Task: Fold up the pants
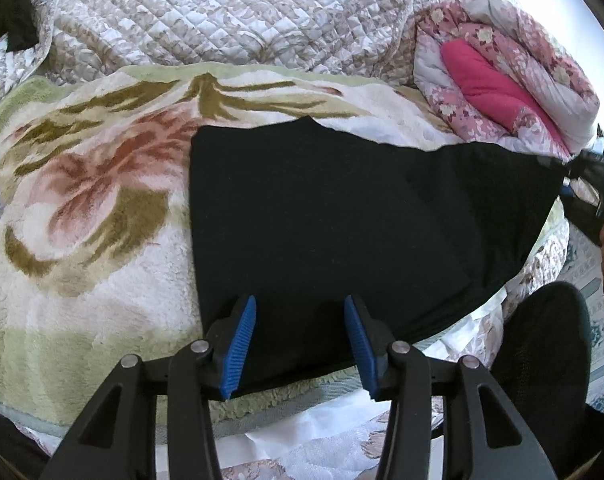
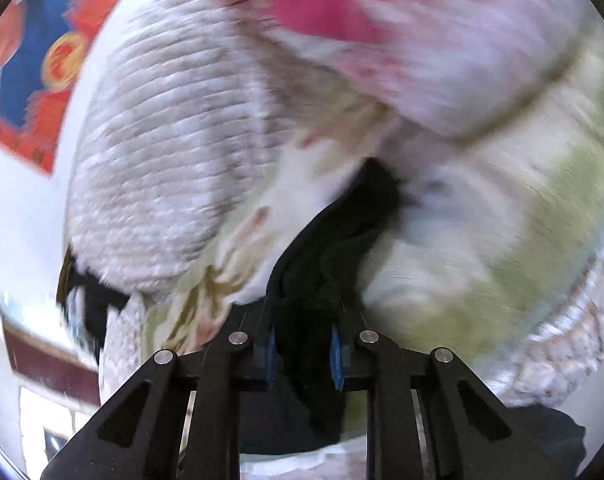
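Hovering agape over black pants (image 1: 342, 216): left gripper (image 1: 300, 346). Pinching bunched pants fabric: right gripper (image 2: 303, 358). Lying on floral blanket (image 1: 82, 200).

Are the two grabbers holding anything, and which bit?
The right gripper pinches the black pants by a bunched end. The left gripper holds nothing; its jaws stand open over the pants' near edge.

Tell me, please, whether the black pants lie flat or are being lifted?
Partly lifted: the right tool has bunched black pants between its pads; the rest lies flat on the floral blanket.
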